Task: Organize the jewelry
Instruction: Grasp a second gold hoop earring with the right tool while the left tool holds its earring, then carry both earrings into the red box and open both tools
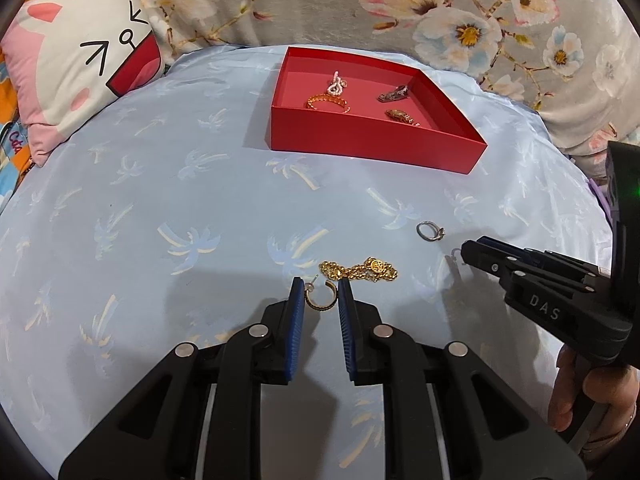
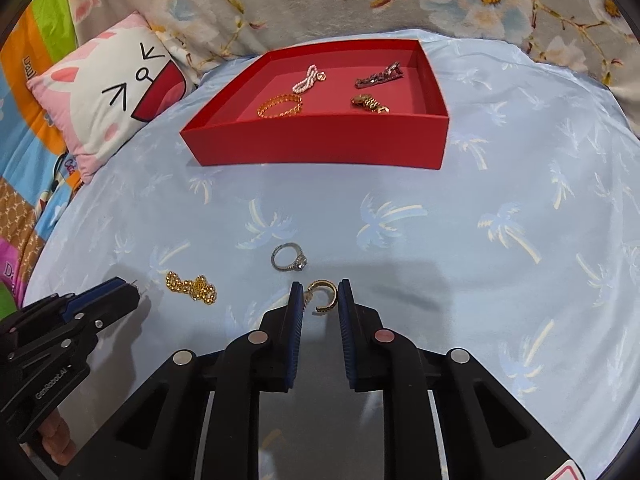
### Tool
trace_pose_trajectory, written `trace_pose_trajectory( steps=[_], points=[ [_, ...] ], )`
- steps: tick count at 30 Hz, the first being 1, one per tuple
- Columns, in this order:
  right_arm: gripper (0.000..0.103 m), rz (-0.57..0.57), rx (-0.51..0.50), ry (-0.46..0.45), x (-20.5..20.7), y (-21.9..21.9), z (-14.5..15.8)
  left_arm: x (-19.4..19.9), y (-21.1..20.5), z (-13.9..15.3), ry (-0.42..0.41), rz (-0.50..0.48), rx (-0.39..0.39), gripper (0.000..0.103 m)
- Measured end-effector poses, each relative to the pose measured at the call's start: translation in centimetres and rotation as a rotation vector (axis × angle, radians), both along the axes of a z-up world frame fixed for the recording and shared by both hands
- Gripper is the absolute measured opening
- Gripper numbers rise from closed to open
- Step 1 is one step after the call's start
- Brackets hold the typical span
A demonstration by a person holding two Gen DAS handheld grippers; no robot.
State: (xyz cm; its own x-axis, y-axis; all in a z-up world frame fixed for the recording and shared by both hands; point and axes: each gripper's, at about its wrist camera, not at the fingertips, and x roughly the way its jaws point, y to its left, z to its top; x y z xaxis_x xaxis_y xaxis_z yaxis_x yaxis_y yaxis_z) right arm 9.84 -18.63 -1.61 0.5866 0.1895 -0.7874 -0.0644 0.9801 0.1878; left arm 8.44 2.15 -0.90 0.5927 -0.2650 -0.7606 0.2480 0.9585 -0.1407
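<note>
My left gripper [image 1: 320, 285] is shut on a gold hoop earring [image 1: 318, 308], low over the blue sheet. A matching hoop earring [image 2: 335, 294] sits between the pads of my right gripper [image 2: 320, 286], which is shut on it. On the sheet between the two grippers lie a gold chain bracelet [image 1: 358, 270] [image 2: 192, 286] and a silver ring [image 1: 430, 231] [image 2: 289, 258]. Further back stands the red box [image 1: 360, 142] [image 2: 320, 148] with several jewelry pieces inside. Each gripper shows in the other's view: the right gripper [image 1: 466, 250] and the left gripper [image 2: 134, 290].
A cat-face pillow [image 1: 80, 72] [image 2: 112, 104] leans at the back left of the palm-print sheet [image 1: 160, 220]. A floral blanket [image 1: 440, 8] rises behind the box. A hand [image 1: 576, 392] holds the right gripper's handle.
</note>
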Motion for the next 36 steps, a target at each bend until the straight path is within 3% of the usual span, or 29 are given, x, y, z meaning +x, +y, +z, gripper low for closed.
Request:
trace_pose_trajectory(
  steps=[8, 16, 19, 26, 36],
  points=[
    [0.016, -0.021, 0.044, -0.066, 2.0, -2.9, 4.1, 2.3, -1.3, 2.8, -0.08, -0.032, 0.005, 0.017],
    [0.016, -0.037, 0.087, -0.116, 9.6, -5.3, 7.6, 10.4, -3.9, 6.7, -0.151, -0.083, -0.048, 0.017],
    [0.016, -0.045, 0.107, -0.098, 13.3, -5.5, 7.3, 14.4, -5.5, 7.1, -0.137, -0.103, -0.066, 0.017],
    [0.016, -0.057, 0.069, -0.044, 20.3, -5.2, 5.0, 22.2, -9.7, 5.3, -0.092, -0.114, -0.011, 0.017],
    [0.016, -0.058, 0.025, -0.01, 23.1, -5.3, 2.7, 26.1, -11.6, 1.9, -0.025, -0.104, 0.024, 0.017]
  ],
)
